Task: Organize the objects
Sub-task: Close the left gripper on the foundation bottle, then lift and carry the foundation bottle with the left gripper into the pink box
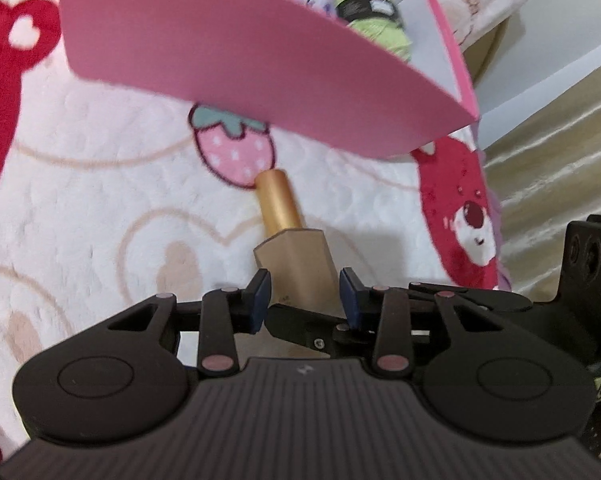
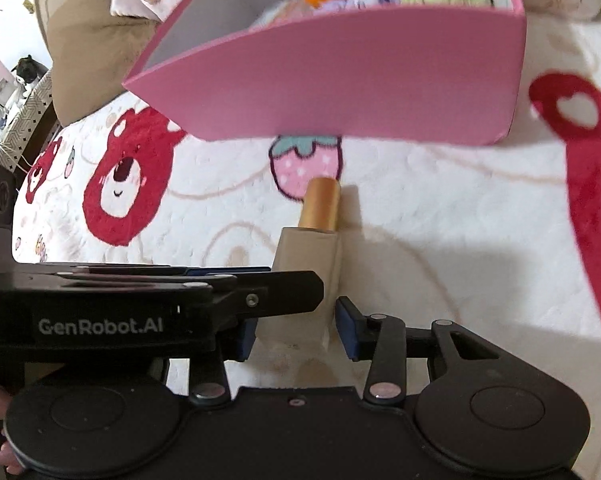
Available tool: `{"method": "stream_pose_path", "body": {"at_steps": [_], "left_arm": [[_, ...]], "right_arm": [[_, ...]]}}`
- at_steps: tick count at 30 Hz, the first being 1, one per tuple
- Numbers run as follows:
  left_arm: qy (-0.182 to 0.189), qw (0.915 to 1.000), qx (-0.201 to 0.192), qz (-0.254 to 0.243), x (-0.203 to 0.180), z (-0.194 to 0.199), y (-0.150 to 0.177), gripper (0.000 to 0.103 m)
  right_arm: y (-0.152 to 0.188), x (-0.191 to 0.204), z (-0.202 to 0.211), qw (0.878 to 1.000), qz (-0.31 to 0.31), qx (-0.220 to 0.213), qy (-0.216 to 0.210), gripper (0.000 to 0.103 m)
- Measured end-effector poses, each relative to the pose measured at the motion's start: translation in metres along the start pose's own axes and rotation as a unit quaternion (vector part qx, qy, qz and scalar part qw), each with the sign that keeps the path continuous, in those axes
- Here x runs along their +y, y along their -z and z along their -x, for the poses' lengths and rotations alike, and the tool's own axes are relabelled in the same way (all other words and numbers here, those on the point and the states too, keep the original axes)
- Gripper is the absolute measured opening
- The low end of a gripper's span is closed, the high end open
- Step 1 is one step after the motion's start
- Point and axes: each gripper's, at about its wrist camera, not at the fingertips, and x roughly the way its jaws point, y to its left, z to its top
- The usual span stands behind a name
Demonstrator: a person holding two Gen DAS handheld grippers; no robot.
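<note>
Gold bottle point(image 1: 296, 256) sits clamped at its squarish body between your left gripper point(image 1: 304, 294) pads, near the pink box point(image 1: 236, 60); it looks rigid, light and slick, so hold the flat sides, not the round cap. From the right wrist, your right gripper point(image 2: 296, 330) brackets its base; contact unclear.

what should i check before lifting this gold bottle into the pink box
1. Left hand-held gripper pads on the gold bottle: ok, both blue pads meet its body.
2. Right hand-held gripper on the same bottle: cannot tell; its left pad is hidden by the other gripper.
3. Cap seated: ok, the cap sits on the bottle.
4. Pink box open on top: ok.
5. Room inside: ok, bare floor beside the green yarn and toys.
6. Path over the near wall: not ok yet, the wall stands directly ahead.
</note>
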Motion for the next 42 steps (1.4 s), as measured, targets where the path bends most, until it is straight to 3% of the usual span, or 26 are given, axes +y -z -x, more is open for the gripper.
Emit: {"method": "stream_pose_path", "body": {"at_steps": [4,10,14,26,31,42], "left_arm": [[-0.01,0.9999,0.005,0.009,0.006,-0.008,0.004,0.046],[0.013,0.9994,0.002,0.033,0.018,-0.016,0.008,0.042],[0.007,0.9992,-0.012,0.037,0.015,-0.017,0.011,0.042],[-0.017,0.9998,0.009,0.01,-0.004,0.005,0.007,0.041],[-0.019,0.9998,-0.006,-0.009,-0.013,0.027,0.003,0.041],[-0.038,0.9949,-0.054,-0.077,-0.036,0.088,0.004,0.041]], "right_arm": [[0.003,-0.001,-0.005,1.0,-0.002,0.013,0.003,0.044],[0.003,0.009,-0.012,0.999,0.034,0.016,0.032,0.043],[0.0,0.01,-0.018,0.998,0.044,0.02,0.045,0.043],[0.006,0.013,0.002,1.0,-0.003,0.014,0.013,0.044],[0.008,0.022,0.02,1.0,-0.006,-0.015,-0.001,0.044],[0.021,0.062,0.061,0.992,0.0,-0.124,-0.017,0.043]]}}
